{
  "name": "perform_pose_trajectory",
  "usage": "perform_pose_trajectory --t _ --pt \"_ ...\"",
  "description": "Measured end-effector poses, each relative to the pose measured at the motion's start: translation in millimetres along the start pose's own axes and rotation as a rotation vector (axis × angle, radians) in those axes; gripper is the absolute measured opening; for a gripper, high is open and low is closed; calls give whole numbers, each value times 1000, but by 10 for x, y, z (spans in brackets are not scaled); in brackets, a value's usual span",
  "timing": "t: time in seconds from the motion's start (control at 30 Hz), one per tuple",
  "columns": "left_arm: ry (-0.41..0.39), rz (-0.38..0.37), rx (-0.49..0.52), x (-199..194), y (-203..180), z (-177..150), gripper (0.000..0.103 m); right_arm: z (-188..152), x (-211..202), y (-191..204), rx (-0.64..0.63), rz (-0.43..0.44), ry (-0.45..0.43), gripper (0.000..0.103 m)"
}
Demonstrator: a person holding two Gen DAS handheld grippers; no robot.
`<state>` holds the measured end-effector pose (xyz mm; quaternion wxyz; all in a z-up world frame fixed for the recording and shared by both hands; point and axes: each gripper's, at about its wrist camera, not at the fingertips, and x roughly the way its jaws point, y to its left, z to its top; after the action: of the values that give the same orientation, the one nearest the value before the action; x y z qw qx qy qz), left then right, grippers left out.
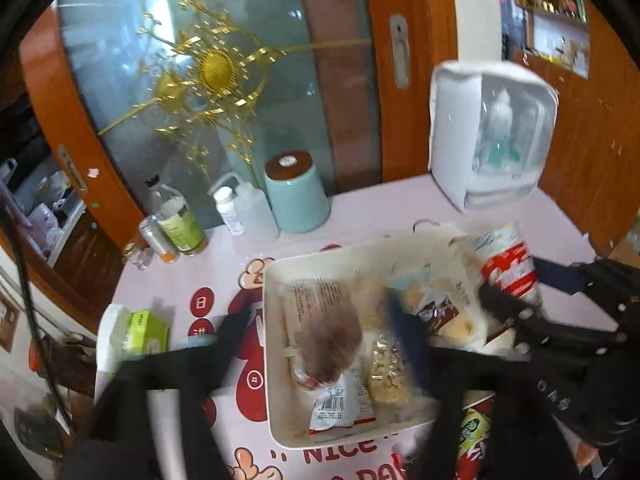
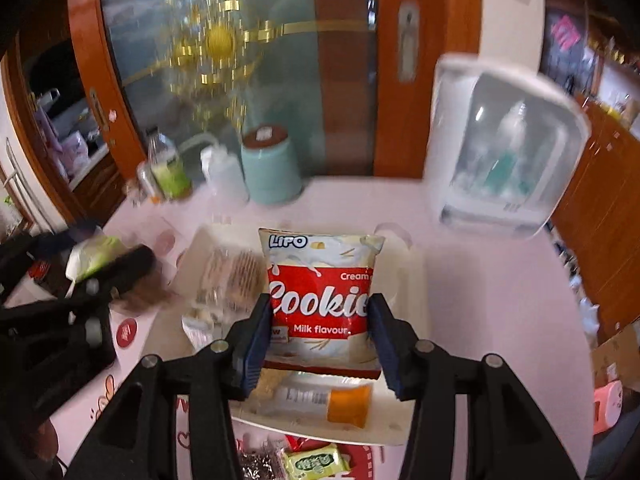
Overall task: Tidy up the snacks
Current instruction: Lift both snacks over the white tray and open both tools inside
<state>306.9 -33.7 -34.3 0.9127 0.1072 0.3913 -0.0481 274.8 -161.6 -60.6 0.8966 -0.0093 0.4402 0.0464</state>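
The right gripper (image 2: 320,320) clamps a red-and-white Lipo cream cookie packet (image 2: 320,296) by its side edges, held above the shallow white plastic tray (image 1: 276,360) of bagged snacks. The left gripper (image 1: 308,344) hangs open and empty over that tray. The packet looks light, crinkly and slippery, its biscuits crushable, so the side seams seem the safest hold.

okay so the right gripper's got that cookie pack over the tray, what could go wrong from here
The right gripper pinches only the side edges of the cookie bag, so the soft pack might slip or crush. The tray already holds several snack packs, so the bag may land on top of them rather than flat. The left gripper hovers over the same tray, so the two could bump.
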Motion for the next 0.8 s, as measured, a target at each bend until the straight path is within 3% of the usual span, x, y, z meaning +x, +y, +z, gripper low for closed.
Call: perform_pose_trajectory --t 0.07,0.17,0.47,0.8 --pt "-18 37 18 54 5 -62 97 -66 166 -10 -2 -12 41 56" --pt "6 30 31 142 32 -117 97 -143 258 -4 -18 -22 59 65" --pt "46 -2 -50 50 183 -202 97 -185 157 38 -27 -7 53 66" --pt "17 6 -31 -424 79 -356 97 -300 -285 124 -36 21 24 66"
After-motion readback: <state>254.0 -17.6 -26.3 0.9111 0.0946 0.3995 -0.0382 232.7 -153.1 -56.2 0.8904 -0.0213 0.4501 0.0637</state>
